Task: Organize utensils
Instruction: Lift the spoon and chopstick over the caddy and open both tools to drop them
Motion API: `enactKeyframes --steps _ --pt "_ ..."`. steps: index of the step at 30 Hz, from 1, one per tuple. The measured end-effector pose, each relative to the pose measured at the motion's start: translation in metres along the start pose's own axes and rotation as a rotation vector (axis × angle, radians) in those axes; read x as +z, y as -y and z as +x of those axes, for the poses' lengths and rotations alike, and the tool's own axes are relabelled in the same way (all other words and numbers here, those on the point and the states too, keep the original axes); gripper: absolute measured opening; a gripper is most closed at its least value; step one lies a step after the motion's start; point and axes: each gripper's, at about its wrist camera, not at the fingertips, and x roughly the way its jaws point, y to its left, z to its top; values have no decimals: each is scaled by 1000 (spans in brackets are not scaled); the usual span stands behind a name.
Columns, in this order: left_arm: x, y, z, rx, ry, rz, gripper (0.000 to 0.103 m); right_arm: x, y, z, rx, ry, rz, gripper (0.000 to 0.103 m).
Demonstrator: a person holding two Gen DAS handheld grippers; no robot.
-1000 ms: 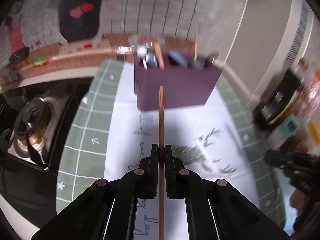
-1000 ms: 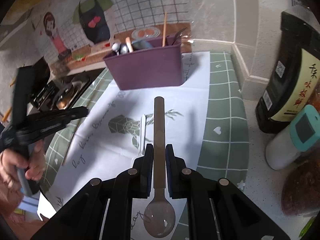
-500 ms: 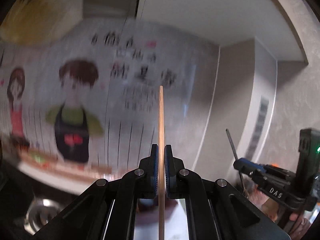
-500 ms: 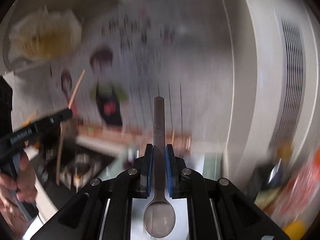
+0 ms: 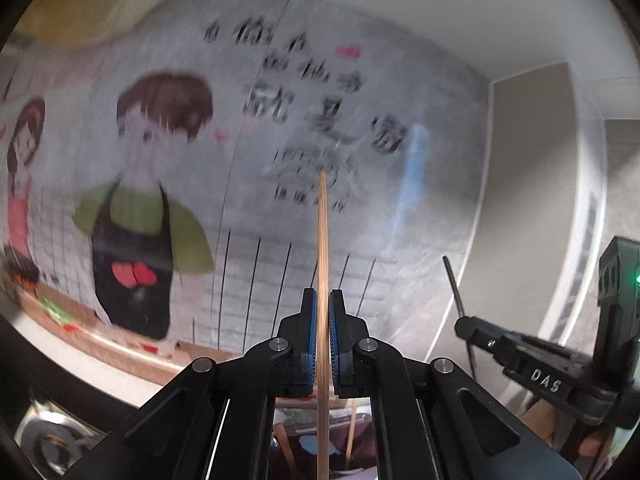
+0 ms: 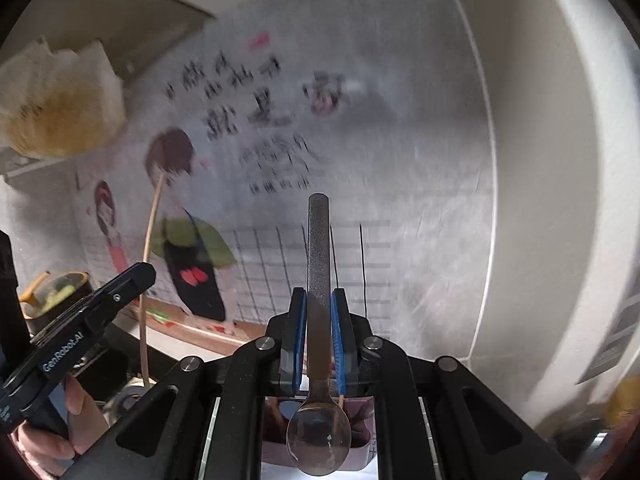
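My left gripper point(image 5: 323, 300) is shut on a wooden chopstick point(image 5: 322, 240) that stands upright, its tip pointing up at the wall. My right gripper point(image 6: 319, 300) is shut on a metal spoon point(image 6: 318, 280), handle up and bowl point(image 6: 319, 440) hanging down. The purple utensil holder point(image 6: 360, 456) shows below the spoon bowl, and in the left wrist view point(image 5: 360, 440) below the chopstick, with utensils in it. The right gripper point(image 5: 464, 326) with the spoon handle shows at the right of the left wrist view. The left gripper point(image 6: 136, 280) with its chopstick shows at the left of the right wrist view.
A wall point(image 5: 360, 140) with cartoon cook stickers and text fills both views. A stove burner point(image 5: 52, 444) is at lower left. A pot point(image 6: 56, 292) sits at the left. A white wall corner point(image 6: 540, 200) rises at the right.
Both grippers tilted up from the table to face the wall and now hold their utensils upright above the purple holder. Since half a second ago they have shifted only slightly.
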Motion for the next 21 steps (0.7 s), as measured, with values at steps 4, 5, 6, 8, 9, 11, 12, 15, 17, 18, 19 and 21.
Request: enactKeyframes --steps 4,5,6,8,9,11,12,15,17,18,19,21 --pt "-22 -12 40 -1 -72 -18 6 -21 9 46 -2 -83 19 11" --pt "-26 -14 46 0 -79 -24 6 -25 11 55 -8 -99 20 11" --pt "-30 -17 52 0 -86 -32 6 -28 12 63 -13 -112 19 11" --pt "-37 -20 64 19 -98 -40 6 -36 15 79 -16 -139 18 11" --pt "-41 -21 70 31 -102 -45 6 -39 16 86 -13 -148 19 11" --pt "-48 -24 77 41 -110 -55 6 -46 18 96 -4 -164 18 11" --pt "-51 -24 81 49 -111 -51 6 -51 19 101 2 -172 15 11" --pt "-58 -26 89 62 -121 -46 6 -60 19 116 11 -191 20 11" --pt "-63 -27 92 70 -121 -42 6 -63 21 124 18 -197 32 11" --pt "-64 -27 92 78 -114 -37 6 -64 22 125 22 -198 36 11" --pt "-66 -27 92 86 -111 -27 6 -66 23 126 24 -195 39 11" --pt "-68 -28 94 92 -109 -21 6 -69 24 129 25 -187 37 11"
